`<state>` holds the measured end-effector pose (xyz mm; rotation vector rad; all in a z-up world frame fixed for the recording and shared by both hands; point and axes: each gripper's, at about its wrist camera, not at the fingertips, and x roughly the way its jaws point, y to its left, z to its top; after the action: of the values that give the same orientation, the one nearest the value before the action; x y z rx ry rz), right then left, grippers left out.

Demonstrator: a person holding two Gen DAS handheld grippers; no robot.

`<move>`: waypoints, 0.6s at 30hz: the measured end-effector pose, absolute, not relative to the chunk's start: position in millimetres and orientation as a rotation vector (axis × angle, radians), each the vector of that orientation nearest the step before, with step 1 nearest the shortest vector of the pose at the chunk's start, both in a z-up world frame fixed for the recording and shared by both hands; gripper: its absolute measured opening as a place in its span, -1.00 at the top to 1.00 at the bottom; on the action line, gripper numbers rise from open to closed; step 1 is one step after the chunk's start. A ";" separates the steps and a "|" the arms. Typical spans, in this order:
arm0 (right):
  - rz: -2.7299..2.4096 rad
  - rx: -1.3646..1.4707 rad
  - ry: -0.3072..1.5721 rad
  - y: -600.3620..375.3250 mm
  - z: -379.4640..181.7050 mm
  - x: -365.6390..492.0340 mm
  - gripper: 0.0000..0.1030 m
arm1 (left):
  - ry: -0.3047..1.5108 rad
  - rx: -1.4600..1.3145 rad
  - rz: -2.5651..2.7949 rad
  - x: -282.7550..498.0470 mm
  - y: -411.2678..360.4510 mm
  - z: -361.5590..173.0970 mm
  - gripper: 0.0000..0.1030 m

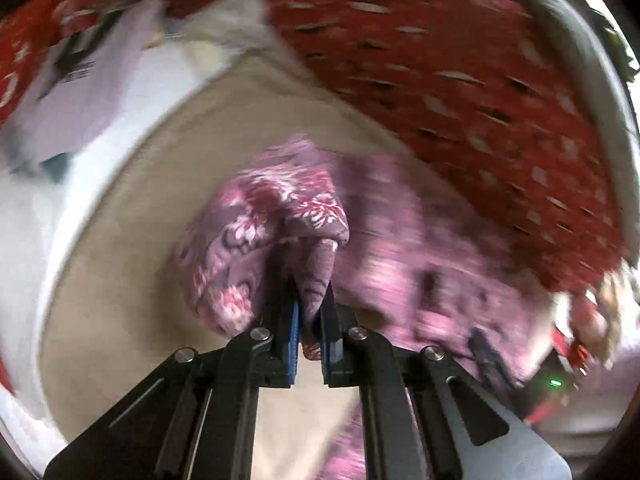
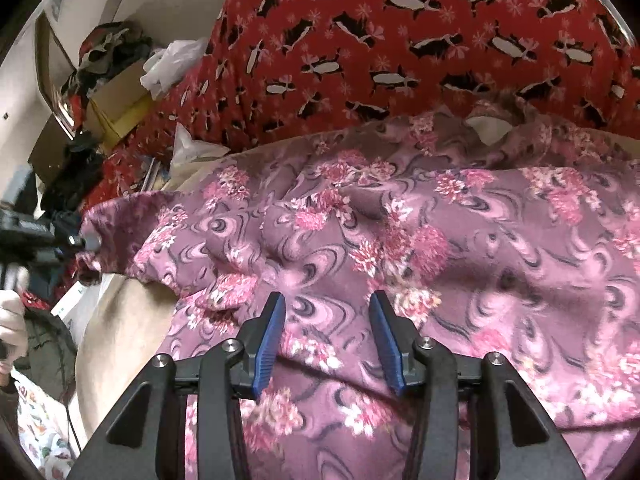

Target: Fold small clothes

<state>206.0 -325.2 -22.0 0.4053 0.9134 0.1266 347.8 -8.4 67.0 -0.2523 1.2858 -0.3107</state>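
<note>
A mauve garment with pink flowers (image 2: 400,240) lies spread on a beige surface (image 2: 120,332). My left gripper (image 1: 312,304) is shut on a bunched corner of this garment (image 1: 280,208) and holds it lifted; the view is blurred by motion. In the right wrist view the left gripper (image 2: 86,242) shows at the far left, pinching the garment's left corner. My right gripper (image 2: 327,308) is open and empty, its blue pads (image 2: 270,340) hovering just over the middle of the garment.
A red penguin-print blanket (image 2: 400,40) lies behind the garment. Cardboard boxes (image 2: 116,100), a plastic bag (image 2: 172,64) and other clutter sit at the back left. White papers (image 1: 92,80) lie beyond the beige surface (image 1: 160,200) in the left wrist view.
</note>
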 end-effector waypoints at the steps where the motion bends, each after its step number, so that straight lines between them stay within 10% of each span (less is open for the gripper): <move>1: 0.121 0.400 0.913 -327.6 -18.7 201.4 0.12 | 1.289 -0.258 -0.337 345.5 -19.1 73.1 0.88; 18: -0.188 0.268 0.872 -432.5 -23.4 120.5 -0.02 | 1.350 -0.255 -0.716 299.0 -242.1 103.1 0.88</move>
<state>120.5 -432.5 -23.4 0.2683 0.8716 -0.1882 299.0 -242.1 103.1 -0.2554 1.3496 -0.7161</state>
